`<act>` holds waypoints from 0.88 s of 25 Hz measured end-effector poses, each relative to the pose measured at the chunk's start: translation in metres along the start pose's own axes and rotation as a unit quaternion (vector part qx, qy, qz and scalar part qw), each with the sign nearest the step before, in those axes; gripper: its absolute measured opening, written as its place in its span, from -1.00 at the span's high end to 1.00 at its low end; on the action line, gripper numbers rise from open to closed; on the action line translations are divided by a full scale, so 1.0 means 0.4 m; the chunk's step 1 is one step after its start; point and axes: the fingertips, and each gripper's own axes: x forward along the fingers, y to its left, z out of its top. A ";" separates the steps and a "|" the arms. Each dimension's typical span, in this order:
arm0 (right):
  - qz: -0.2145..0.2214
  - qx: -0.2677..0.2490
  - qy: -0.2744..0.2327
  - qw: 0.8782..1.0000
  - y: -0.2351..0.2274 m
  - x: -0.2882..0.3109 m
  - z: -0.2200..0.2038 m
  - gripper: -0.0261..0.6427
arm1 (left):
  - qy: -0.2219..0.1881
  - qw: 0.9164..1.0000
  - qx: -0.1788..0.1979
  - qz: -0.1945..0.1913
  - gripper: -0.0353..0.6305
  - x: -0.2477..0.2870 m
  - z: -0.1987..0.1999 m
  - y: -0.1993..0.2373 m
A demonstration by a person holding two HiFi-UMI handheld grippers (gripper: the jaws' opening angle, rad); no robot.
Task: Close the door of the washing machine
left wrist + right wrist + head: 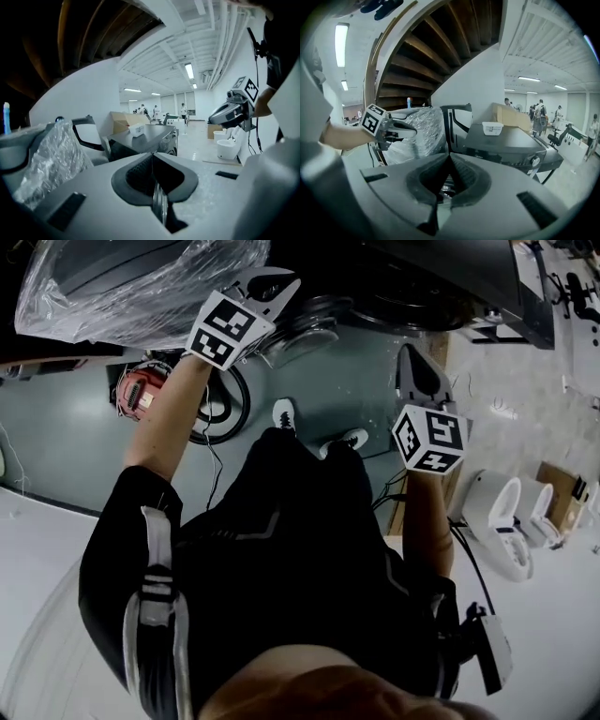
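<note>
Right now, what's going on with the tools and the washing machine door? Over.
Left tool shut, empty. Right tool shut, empty. Washing machine door looks open, untouched. Plastic-wrapped bundle beside it, nothing blocking.

Glossy crinkled plastic wrap; ribbed matt fingers.

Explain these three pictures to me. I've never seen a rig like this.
A person holds a two-jaw gripper in each hand. The head view looks down from a camera on their head: the left gripper and right gripper, each with a marker cube. The other two views look along each gripper's own jaws. Both are shut and hold nothing. Ahead stands a dark washing machine with a small white container on top, beside a plastic-wrapped bundle.
</note>
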 end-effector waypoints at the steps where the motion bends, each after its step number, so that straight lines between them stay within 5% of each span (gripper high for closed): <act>1: 0.004 -0.003 0.011 1.000 0.019 0.007 -0.021 0.91 | 0.011 1.000 -0.012 -0.003 0.88 0.012 -0.029 0.006; 9: 0.035 -0.015 0.082 0.996 0.176 0.096 -0.216 0.91 | 0.080 0.995 -0.047 -0.028 0.88 0.107 -0.256 0.034; 19: 0.099 0.017 0.161 0.982 0.316 0.203 -0.443 0.91 | 0.193 0.978 -0.045 -0.062 0.87 0.236 -0.582 -0.001; 22: 0.099 0.026 0.170 0.980 0.317 0.230 -0.479 0.91 | 0.204 0.974 -0.060 -0.078 0.62 0.252 -0.625 -0.013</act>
